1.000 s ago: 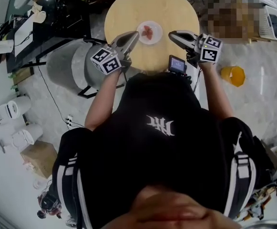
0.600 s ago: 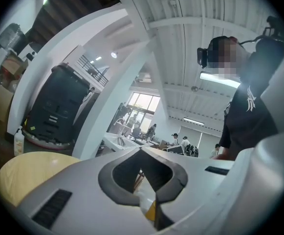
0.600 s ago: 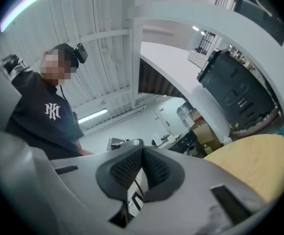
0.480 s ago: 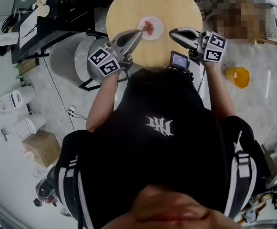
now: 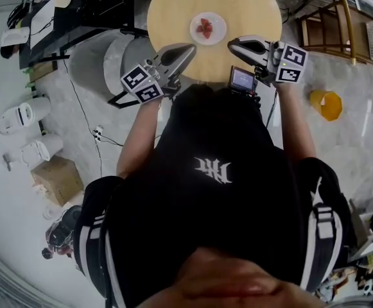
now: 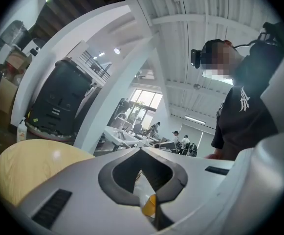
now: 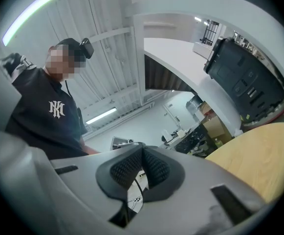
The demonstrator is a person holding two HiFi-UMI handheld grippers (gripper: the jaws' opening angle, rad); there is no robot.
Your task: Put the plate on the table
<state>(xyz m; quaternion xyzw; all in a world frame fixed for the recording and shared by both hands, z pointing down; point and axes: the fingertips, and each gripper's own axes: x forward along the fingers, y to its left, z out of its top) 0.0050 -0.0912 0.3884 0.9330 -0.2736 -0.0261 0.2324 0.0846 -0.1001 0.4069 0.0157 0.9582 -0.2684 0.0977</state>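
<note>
Plate (image 5: 219,24) sat near middle of round wooden worktop (image 5: 250,8), red food (image 5: 205,27) on it. My left hand-held gripper (image 5: 190,47) hung over worktop's near edge, jaws together, nothing between them. My right hand-held gripper (image 5: 232,42) likewise closed tight and empty (tips over same edge). Both stood apart from plate, one each side. Yellow bucket (image 5: 327,104) on floor at right.

Table (image 5: 173,18) top-edge cropped, plate's (image 5: 221,25) red bits (image 5: 205,28) — unidentifiable
</note>
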